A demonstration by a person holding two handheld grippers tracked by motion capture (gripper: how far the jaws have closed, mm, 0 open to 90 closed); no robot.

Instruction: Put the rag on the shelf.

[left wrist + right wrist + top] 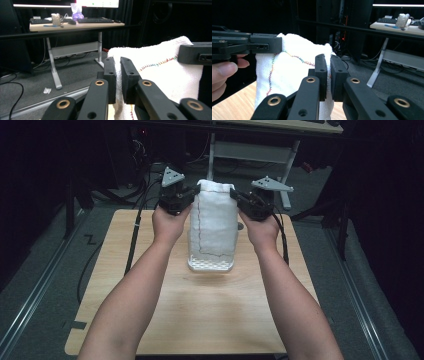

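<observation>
A white towel (215, 220) with a thin multicoloured stitched line hangs upright between both grippers, above the wooden table (200, 310). My left gripper (192, 195) is shut on its upper left corner. My right gripper (236, 196) is shut on its upper right corner. In the left gripper view the jaws (118, 72) pinch the towel's (162, 72) edge, and the other gripper's jaw (195, 53) shows at the far right. In the right gripper view the jaws (329, 72) clamp the towel (289, 72), with the left gripper (265, 45) and a hand beyond. The towel's lower end reaches a white plastic basket (210, 265).
The basket stands mid-table under the towel. Black cables (135, 230) trail off the table's left side. A desk (75, 23) with keyboards and a cup stands behind, its metal legs (287, 170) on the grey floor.
</observation>
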